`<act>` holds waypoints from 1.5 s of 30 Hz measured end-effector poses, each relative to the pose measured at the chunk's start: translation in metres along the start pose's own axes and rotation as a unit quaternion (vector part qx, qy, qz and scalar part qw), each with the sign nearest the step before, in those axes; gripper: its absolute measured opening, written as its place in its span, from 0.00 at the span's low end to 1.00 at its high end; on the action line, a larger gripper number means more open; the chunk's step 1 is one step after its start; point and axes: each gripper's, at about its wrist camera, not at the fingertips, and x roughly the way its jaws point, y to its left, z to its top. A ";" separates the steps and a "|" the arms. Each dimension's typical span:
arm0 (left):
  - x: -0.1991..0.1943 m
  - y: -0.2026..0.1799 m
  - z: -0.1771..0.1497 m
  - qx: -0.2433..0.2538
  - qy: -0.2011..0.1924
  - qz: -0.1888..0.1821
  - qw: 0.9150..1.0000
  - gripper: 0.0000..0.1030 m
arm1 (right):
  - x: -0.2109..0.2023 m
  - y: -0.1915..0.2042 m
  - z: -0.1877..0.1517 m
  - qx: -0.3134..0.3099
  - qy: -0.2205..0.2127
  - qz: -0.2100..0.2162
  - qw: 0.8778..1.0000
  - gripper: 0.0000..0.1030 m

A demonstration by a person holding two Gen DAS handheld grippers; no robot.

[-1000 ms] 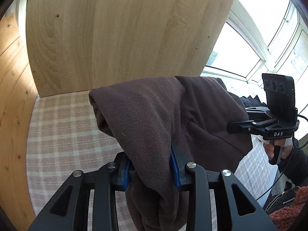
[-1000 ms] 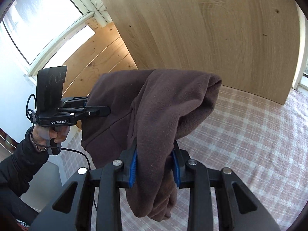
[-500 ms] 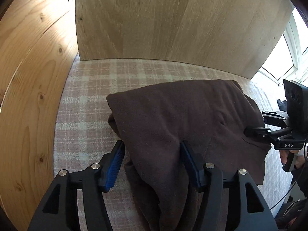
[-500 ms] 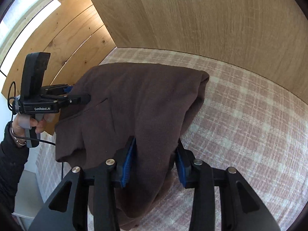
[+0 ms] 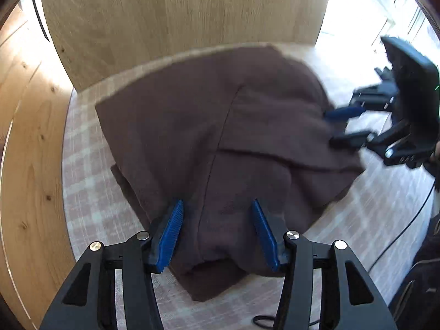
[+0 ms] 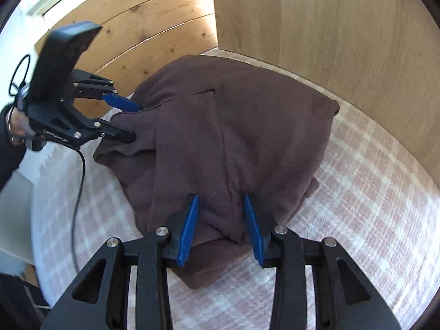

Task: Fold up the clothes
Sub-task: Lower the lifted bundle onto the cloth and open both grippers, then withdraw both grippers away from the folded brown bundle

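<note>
Brown garment (image 5: 220,143) lies folded on checked cloth (image 6: 371,192) — left gripper (image 5: 217,209) and right gripper (image 6: 220,200) jaws parted, closing slightly, straddling fabric unpressed.

Pale lettering is printed on the black body of the right gripper (image 5: 339,126), seen from the left wrist camera, but motion blur makes it unreadable. A similar pale brand mark sits on the side of the left gripper (image 6: 134,121), seen from the right wrist camera, also too blurred to make out. No other writing is visible.
</note>
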 end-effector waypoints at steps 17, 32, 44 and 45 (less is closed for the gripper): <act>0.005 0.024 0.063 -0.040 -0.024 -0.005 0.999 0.48 | 0.018 -0.062 0.076 0.053 -0.006 -0.042 0.998 0.33; -0.109 -0.047 0.013 -0.130 -0.168 0.013 0.977 0.76 | -0.109 0.017 0.047 0.078 -0.078 -0.166 0.980 0.63; -0.176 -0.155 -0.056 -0.200 -0.213 0.070 0.954 0.82 | -0.196 0.098 -0.017 0.144 -0.106 -0.208 0.962 0.78; -0.181 -0.163 -0.062 -0.210 -0.217 0.065 0.951 0.82 | -0.204 0.104 -0.024 0.144 -0.109 -0.203 0.962 0.78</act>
